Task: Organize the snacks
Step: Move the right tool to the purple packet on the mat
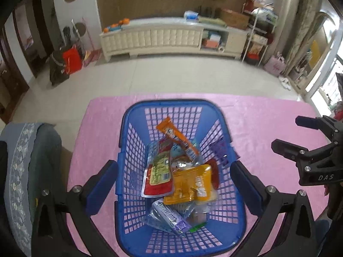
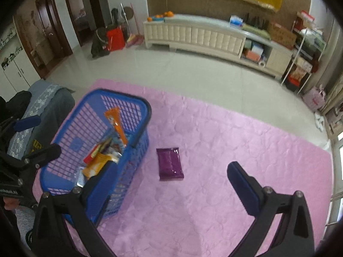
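- A pink cloth (image 2: 214, 150) covered the table and filled the lower half of both views, with a tiled room floor behind it.
- The blue basket (image 1: 126, 150) sat at the centre of the left wrist view and at lower left in the right wrist view, heaped with snack packets; an orange stick packet (image 1: 178, 139) leaned up against its far wall.
- The left gripper (image 1: 174, 184) hung tilted down over the basket, its fingers spread wide to either side of it, gripping nothing.
- The right gripper (image 2: 171, 188) pointed down at the cloth, fingers likewise wide apart and empty; its left finger overlapped the basket's near corner in the picture.
- The purple packet (image 2: 170, 163), the one snack outside, lay flat on the cloth just right of the basket, at centre frame between the right fingers.
- Risk, as I judged it: the flat, glossy packet could slide under closing pads, and the left finger could knock the basket.
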A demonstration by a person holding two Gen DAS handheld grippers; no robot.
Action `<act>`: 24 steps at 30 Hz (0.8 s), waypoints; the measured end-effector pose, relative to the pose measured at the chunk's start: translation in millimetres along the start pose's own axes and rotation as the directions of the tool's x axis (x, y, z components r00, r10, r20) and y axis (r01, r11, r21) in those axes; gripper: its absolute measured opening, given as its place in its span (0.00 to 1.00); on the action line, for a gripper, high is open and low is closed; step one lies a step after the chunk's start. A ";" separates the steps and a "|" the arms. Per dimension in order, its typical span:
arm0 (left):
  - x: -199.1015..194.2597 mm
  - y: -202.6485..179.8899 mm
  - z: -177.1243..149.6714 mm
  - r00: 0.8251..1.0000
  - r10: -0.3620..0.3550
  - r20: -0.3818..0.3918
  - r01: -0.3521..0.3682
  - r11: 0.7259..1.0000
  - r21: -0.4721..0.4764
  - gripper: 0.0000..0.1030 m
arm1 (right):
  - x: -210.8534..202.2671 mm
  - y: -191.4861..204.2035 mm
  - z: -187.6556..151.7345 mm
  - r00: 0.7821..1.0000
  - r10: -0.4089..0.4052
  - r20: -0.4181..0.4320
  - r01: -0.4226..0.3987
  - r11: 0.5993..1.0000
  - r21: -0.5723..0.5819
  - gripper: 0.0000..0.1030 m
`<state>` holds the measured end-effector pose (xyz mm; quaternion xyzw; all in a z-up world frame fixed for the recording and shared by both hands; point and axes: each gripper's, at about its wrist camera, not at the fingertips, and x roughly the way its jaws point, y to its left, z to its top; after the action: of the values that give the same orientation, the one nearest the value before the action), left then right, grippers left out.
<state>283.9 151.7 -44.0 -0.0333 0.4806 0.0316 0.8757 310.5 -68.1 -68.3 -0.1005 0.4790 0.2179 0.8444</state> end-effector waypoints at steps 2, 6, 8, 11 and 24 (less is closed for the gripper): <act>11.2 2.5 0.9 0.999 0.006 -0.034 -0.006 1.000 -0.015 1.00 | 15.1 -4.1 -2.1 0.999 0.013 -0.031 -0.013 1.000 0.003 1.00; 35.1 8.2 4.0 0.996 0.002 -0.088 -0.004 1.000 -0.023 1.00 | 37.7 -11.1 -9.6 0.999 0.029 -0.029 -0.029 1.000 -0.002 1.00; 42.7 8.8 4.3 0.995 -0.002 -0.102 -0.001 1.000 -0.030 1.00 | 49.2 -12.4 -11.6 0.999 0.033 -0.043 -0.034 0.999 -0.015 1.00; 53.1 7.6 4.4 0.993 -0.009 -0.118 0.005 1.000 -0.030 1.00 | 70.7 -11.7 -13.1 0.995 0.032 -0.092 -0.036 0.998 -0.041 1.00; 76.8 8.9 8.5 0.990 0.007 -0.140 -0.008 1.000 -0.009 1.00 | 140.4 -9.7 -24.2 0.979 0.064 -0.194 -0.086 0.991 -0.104 0.93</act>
<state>331.4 163.1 -104.5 -0.0376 0.5410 0.0346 0.8395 359.1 -47.7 -201.0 -0.1496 0.5480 0.2654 0.7790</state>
